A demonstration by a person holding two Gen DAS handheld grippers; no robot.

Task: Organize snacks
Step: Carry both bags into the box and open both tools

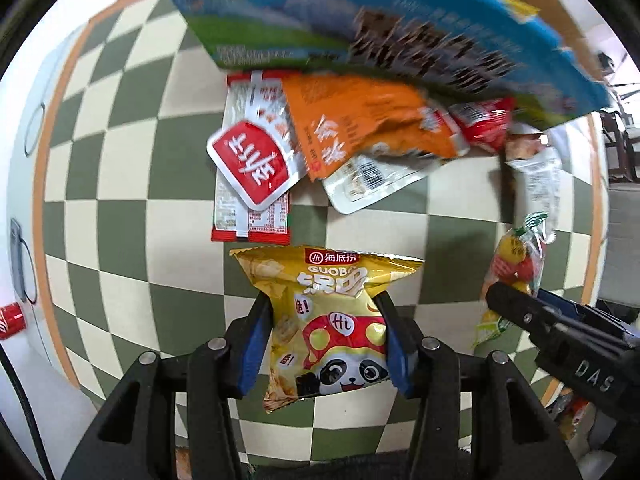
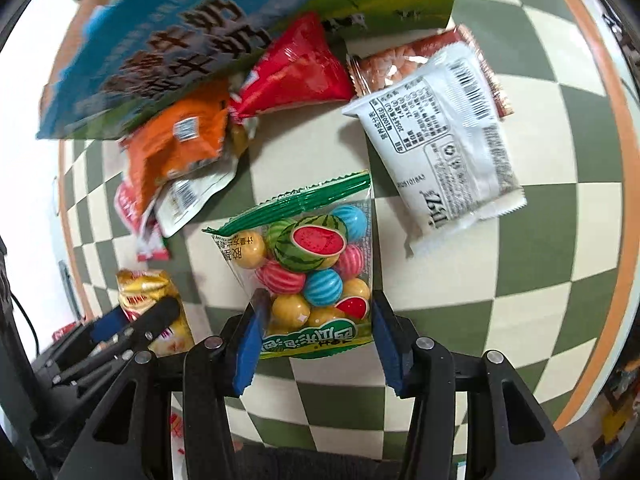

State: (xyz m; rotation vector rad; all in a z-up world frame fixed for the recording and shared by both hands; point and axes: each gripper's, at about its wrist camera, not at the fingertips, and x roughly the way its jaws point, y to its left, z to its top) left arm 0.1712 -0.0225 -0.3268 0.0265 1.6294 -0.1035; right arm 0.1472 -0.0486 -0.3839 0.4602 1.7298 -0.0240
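Snacks sit in both tools: the left gripper (image 1: 326, 344) is clamped on a yellow crisp bag (image 1: 324, 320), pads pinching its middle, while the right gripper (image 2: 316, 340) has closed across the lower half of a gum bag (image 2: 308, 264). Both bags look light, soft and slick, puffed film that crumples; the crisps are likely fragile, so a gentle mid-body pinch suits. More packets lie at twelve o'clock, an orange pouch (image 1: 360, 120) and a white pack (image 2: 440, 140) among them, under a blue box (image 1: 400, 40) on the checked cloth (image 1: 120, 200)
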